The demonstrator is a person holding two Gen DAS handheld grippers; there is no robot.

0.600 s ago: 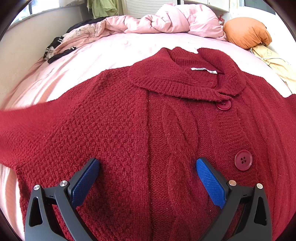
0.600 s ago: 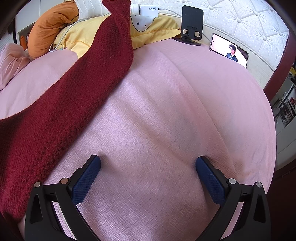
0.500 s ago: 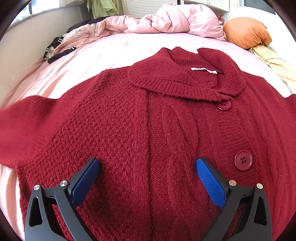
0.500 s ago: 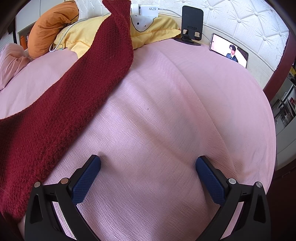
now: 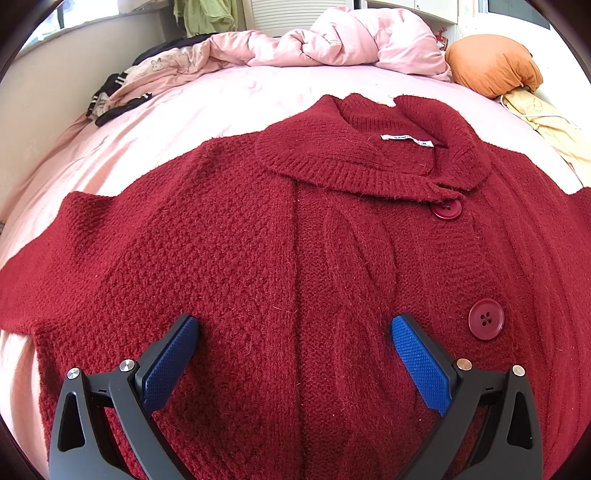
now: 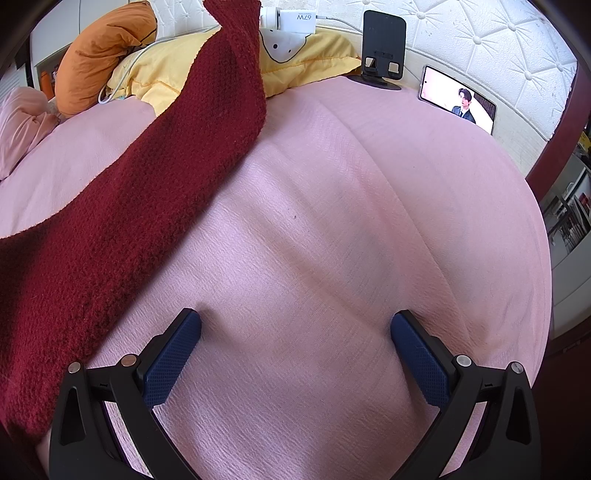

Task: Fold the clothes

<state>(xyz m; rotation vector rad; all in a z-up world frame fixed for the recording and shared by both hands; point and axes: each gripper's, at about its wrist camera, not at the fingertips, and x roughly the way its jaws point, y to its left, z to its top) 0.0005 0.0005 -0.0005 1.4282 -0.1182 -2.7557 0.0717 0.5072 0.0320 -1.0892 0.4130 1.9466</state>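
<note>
Two grippers: both held over a pink bed, both angled down, both with fingers spread wide and nothing between the pads.
Left gripper [image 5: 295, 328]: hovers over the front of the cardigan; blue pads apart, with knit showing in the gap; whether the tips touch the knit cannot be told.
Right gripper [image 6: 295, 325]: hovers over the bare sheet, beside the sleeve; dark blue pads apart, only sheet between them.
Cardigan [image 5: 229, 266]: dark red knit, spread flat on the sheet, front up, collar away from the camera, buttoned.
Collar [image 5: 332, 162]: ribbed, folded open, with a white label [image 5: 406, 139] inside the neck.
Buttons: one [image 5: 446, 210] just under the collar, another [image 5: 486, 319] lower down, near the left gripper's right finger.
Sleeve [image 6: 140, 206]: in the right view it runs as a long diagonal band from lower left up to the pillows, its far end raised against the yellow one.
Sheet [image 6: 351, 221]: pink, lightly creased, covers the whole bed.
Duvet [image 5: 332, 44]: pink, bunched at the far edge in the left view.
Pillows: orange [image 6: 107, 62] and yellow [image 6: 314, 55], at the head of the bed.
Charger [image 6: 291, 18]: white, on the yellow pillow, cable attached.
Phone [image 6: 458, 99]: leans against the tufted headboard, screen lit.
Stand [image 6: 382, 48]: black, just left of the phone.
</note>
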